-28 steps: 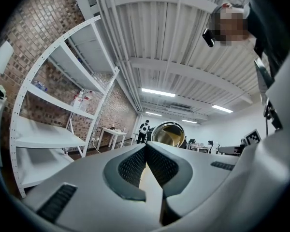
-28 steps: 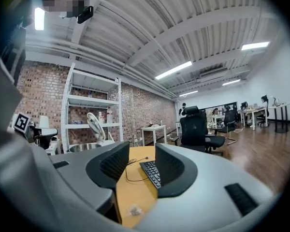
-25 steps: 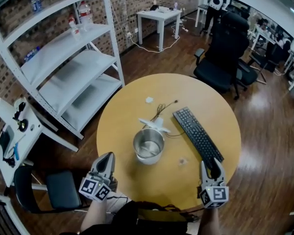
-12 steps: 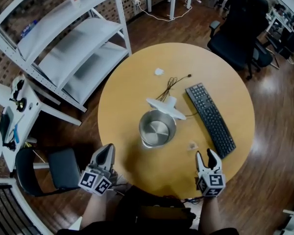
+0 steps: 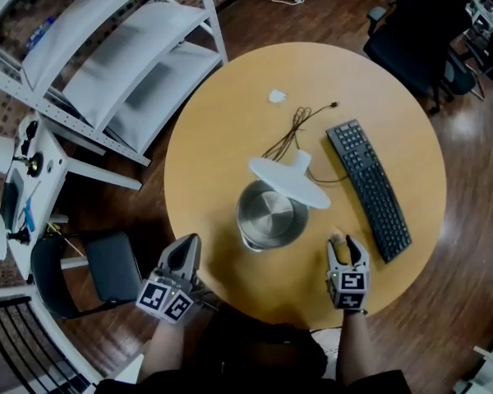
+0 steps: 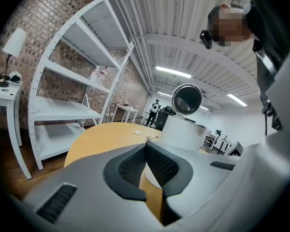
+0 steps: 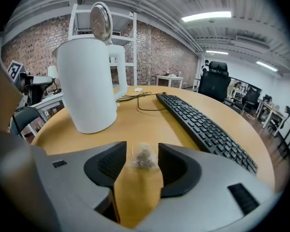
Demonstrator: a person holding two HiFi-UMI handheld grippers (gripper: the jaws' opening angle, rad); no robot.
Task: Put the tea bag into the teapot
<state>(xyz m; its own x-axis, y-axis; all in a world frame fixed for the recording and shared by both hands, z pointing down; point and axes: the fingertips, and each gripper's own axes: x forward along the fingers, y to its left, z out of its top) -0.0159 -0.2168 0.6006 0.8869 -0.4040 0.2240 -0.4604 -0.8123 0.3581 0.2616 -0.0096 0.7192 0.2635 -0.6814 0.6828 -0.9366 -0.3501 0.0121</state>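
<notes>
1. At the near-left edge of the tabletop (image 5: pixel 222 138): my left gripper (image 5: pixel 188 246) hangs just over the rim. Its jaws are together and there is nothing in them. Judgement: it is parked here to keep out of the way, since this step needs only one claw.
2. Centre of the tabletop: the teapot (image 5: pixel 267 216), a white kettle-shaped vessel, stands upright. Its lid (image 5: pixel 289 181) is hinged up and open, and the head view shows bare metal inside with no bag visible. Judgement: with the lid back, the bag can be dropped straight in from above, and the mouth looks wide enough to forgive a small miss.
3. Near edge, right of the teapot: the tea bag (image 7: pixel 144 157) lies flat on the wood, apart from the pot. It is outside the teapot, so the task is at its start.
4. Same spot: my right gripper (image 7: pixel 143 162) tilts down over the bag. Its jaws stand wide apart and have just been opening. The bag sits between the pads, and neither pad presses on it as far as I can see. Judgement: this is a straddle for the pick. The next move is to close on a thin, soft pouch. The risk is catching only an edge, or pushing the pouch along the wood.
5. Toward the right edge: the keyboard (image 5: pixel 370 189) lies on a diagonal, its near end just beside my right claw. A dark cable (image 5: pixel 292 130) trails toward the far edge. Judgement: lift straight up first to clear the keys.
</notes>
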